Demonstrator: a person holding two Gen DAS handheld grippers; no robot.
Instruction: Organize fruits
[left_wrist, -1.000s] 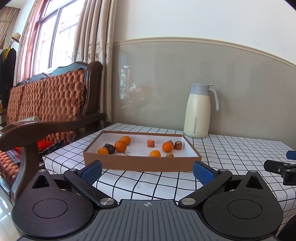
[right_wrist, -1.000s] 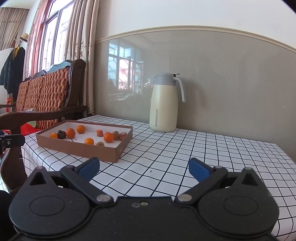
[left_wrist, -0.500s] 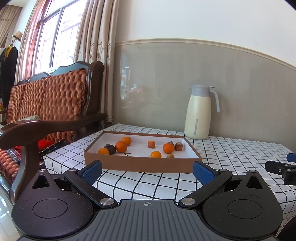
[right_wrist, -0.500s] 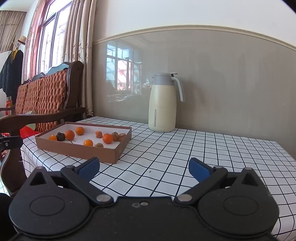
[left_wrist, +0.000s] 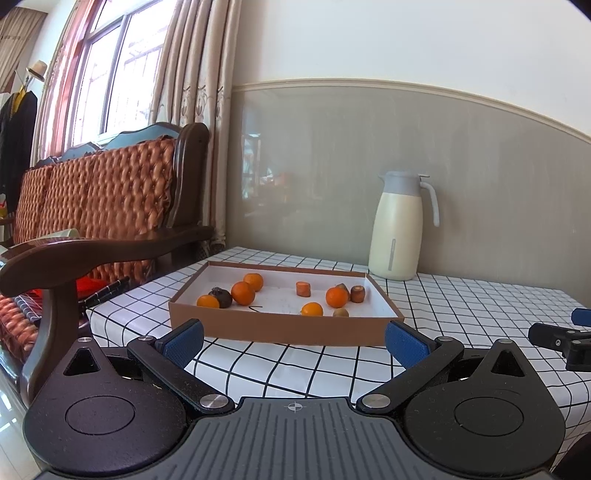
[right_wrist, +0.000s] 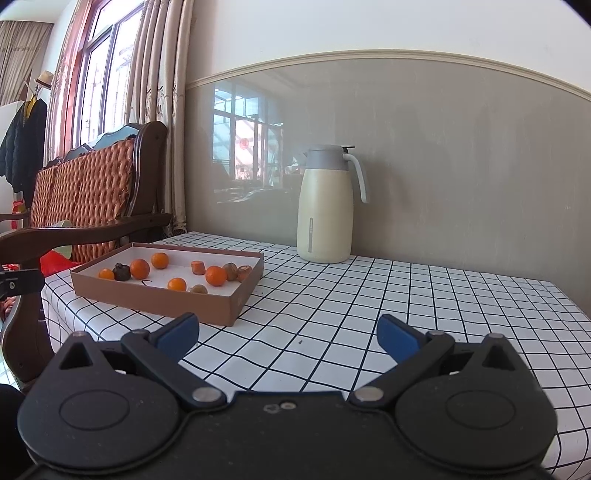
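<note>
A shallow brown cardboard box (left_wrist: 280, 326) with a white floor sits on the checked tablecloth and holds several small oranges (left_wrist: 243, 292), a dark fruit (left_wrist: 221, 297), carrot pieces (left_wrist: 303, 288) and a small greenish fruit (left_wrist: 340, 313). The box also shows in the right wrist view (right_wrist: 155, 299), at the left. My left gripper (left_wrist: 294, 341) is open and empty, just in front of the box's near wall. My right gripper (right_wrist: 288, 338) is open and empty, over the bare cloth to the right of the box; its tip shows in the left wrist view (left_wrist: 557, 338).
A cream thermos jug (left_wrist: 397, 229) stands at the back against the grey wall, also in the right wrist view (right_wrist: 327, 206). A wooden armchair (left_wrist: 92, 236) with orange cushions stands left of the table. The table's right edge (right_wrist: 576, 314) drops off.
Both views have risen and tilted slightly. The box and fruits have not moved. Both grippers stay open.
</note>
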